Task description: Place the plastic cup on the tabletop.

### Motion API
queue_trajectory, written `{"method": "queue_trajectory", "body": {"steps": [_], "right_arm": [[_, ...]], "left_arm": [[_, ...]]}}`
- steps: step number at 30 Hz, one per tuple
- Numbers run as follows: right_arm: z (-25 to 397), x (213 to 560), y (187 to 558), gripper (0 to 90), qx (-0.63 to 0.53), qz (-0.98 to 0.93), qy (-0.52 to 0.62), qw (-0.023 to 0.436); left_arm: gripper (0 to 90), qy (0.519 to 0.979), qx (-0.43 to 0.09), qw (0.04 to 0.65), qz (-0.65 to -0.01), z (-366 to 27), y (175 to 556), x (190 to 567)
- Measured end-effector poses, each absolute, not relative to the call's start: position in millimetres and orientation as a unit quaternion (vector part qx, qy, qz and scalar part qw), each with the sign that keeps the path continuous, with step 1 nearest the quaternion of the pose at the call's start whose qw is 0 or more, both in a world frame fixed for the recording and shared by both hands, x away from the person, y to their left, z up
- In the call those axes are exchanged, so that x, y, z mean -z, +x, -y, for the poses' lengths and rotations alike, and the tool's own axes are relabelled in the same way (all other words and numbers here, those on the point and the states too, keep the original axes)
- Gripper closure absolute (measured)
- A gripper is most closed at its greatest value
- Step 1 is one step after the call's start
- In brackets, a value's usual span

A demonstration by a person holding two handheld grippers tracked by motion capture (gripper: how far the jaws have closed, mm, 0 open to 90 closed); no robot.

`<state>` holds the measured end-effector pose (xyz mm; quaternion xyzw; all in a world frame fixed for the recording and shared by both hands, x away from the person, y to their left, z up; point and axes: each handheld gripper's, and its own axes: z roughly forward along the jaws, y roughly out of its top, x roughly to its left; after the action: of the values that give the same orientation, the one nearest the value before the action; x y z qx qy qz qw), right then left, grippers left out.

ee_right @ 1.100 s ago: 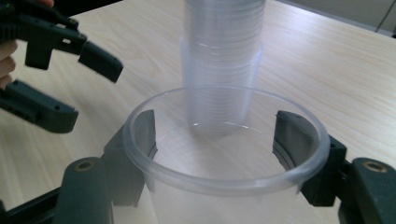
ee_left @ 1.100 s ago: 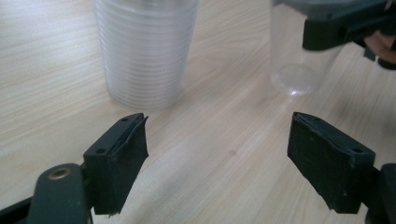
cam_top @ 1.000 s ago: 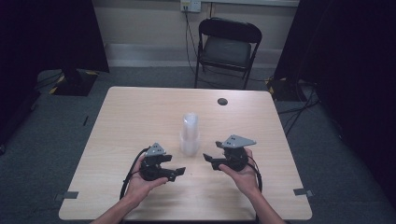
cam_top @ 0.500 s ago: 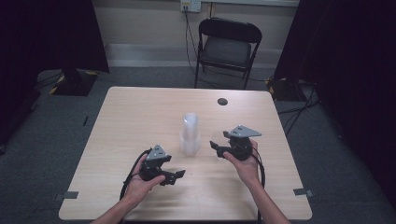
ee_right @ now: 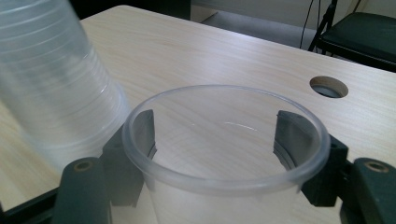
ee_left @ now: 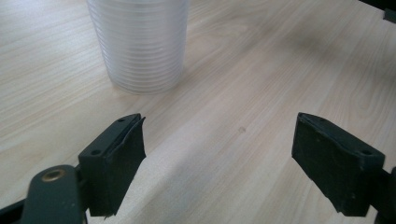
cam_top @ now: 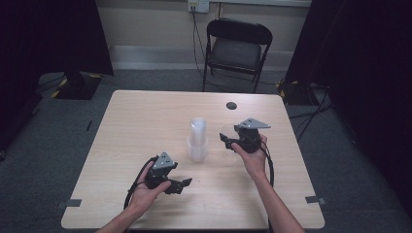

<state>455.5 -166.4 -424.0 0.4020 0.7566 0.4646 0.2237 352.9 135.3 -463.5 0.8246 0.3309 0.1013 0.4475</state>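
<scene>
Between the black jaws of the right gripper (ee_right: 219, 154) sits a single clear plastic cup (ee_right: 224, 140), mouth up, with one jaw pressed against each side of its wall just under the rim, so the gripper is clamped on it. From above, that right gripper (cam_top: 227, 140) is held off the table to the right of the stack of cups (cam_top: 197, 141), and the cup (cam_top: 227, 132) it carries shows only as a faint clear shape at its tip, close to the stack but apart from it. In the right gripper view the stack of cups (ee_right: 51, 88) looms blurred at the left, just beside the held cup; whether the two touch I cannot tell. The left gripper (cam_top: 180, 185) lies low over the near part of the table (cam_top: 121, 126), its jaws pointing right and spread wide with nothing between them. In the left gripper view, the left gripper (ee_left: 219, 154) frames only bare wood, and the foot of the stack of cups (ee_left: 140, 46) stands upright on the tabletop ahead of the left jaw, well clear of it. A cable loops from each gripper back along the person's forearms, which come in from the near edge. Farther out, a small round hole (cam_top: 231, 105) sits in the table near its far edge, right of centre. Beyond the table a black folding chair (cam_top: 238, 48) stands on grey carpet against a pale wall, with dark curtains on both sides.
</scene>
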Motion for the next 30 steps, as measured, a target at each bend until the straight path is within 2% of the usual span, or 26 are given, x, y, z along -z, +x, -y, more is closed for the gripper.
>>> {"method": "queue_trajectory", "body": {"steps": [19, 30], "right_arm": [[161, 448, 497, 27.3, -0.44, -0.749, 0.441, 0.225], [164, 456, 496, 27.1, -0.439, -0.75, 0.443, 0.219]], "left_arm": [[17.6, 0.829, -0.104, 0.435, -0.335, -136, 354, 466], [17.8, 0.828, -0.097, 0.435, -0.34, -136, 355, 467]]}}
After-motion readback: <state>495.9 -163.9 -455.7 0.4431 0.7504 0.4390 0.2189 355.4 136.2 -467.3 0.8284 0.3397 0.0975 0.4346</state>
